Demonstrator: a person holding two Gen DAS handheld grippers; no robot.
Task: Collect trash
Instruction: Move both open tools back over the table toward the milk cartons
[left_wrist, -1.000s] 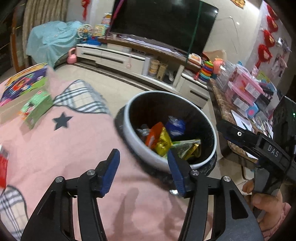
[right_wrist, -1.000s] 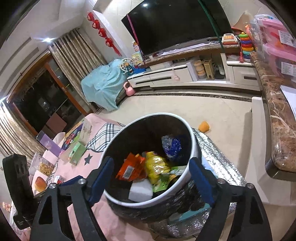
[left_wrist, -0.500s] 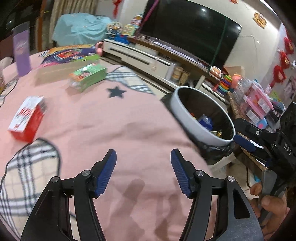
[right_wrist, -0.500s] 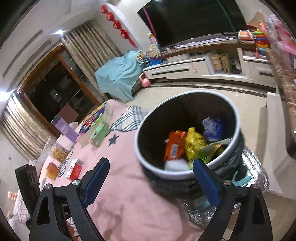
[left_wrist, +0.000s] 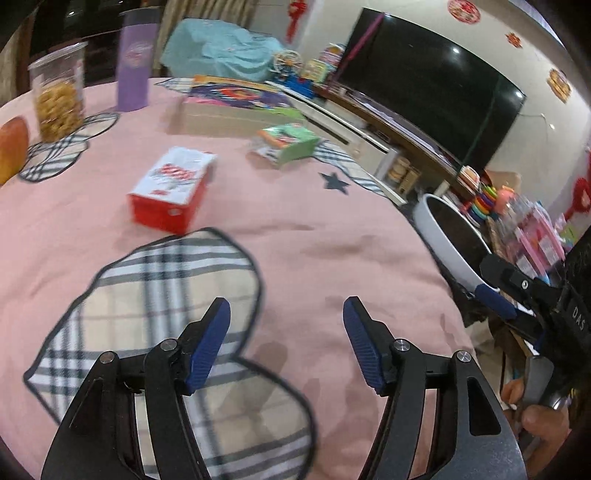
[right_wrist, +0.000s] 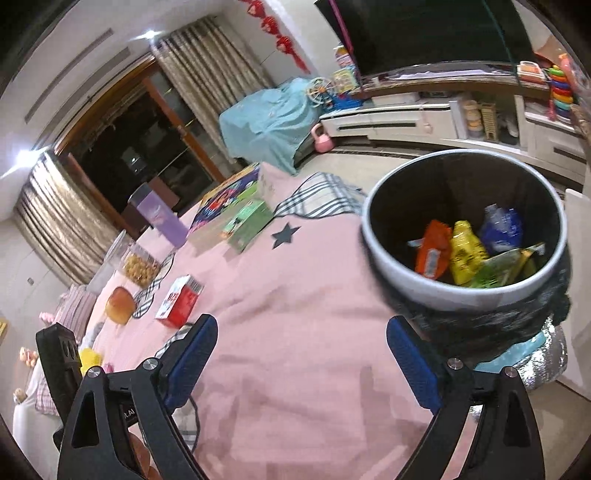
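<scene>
A round bin with a white rim (right_wrist: 373, 236) and black liner stands at the right edge of the pink-clothed table (right_wrist: 295, 295); it holds orange, yellow, blue and green wrappers (right_wrist: 465, 251). Its rim also shows in the left wrist view (left_wrist: 443, 236). My left gripper (left_wrist: 286, 343) is open and empty above the pink cloth. My right gripper (right_wrist: 301, 354) is open and empty over the table, left of the bin. A red and white box (left_wrist: 171, 188) lies ahead of the left gripper; it also shows in the right wrist view (right_wrist: 179, 301). A green box (left_wrist: 288, 142) lies farther back.
A jar of snacks (left_wrist: 59, 96), a purple cylinder (left_wrist: 135, 61), an orange round thing (left_wrist: 13, 147) and a colourful flat box (left_wrist: 236, 99) stand at the table's far side. A TV cabinet (right_wrist: 424, 122) and toy shelf (left_wrist: 532, 229) lie beyond the bin.
Both grippers have swung away from the bin toward the table's middle. The red and white box and far-side items have come into view. Both stay open and empty.
</scene>
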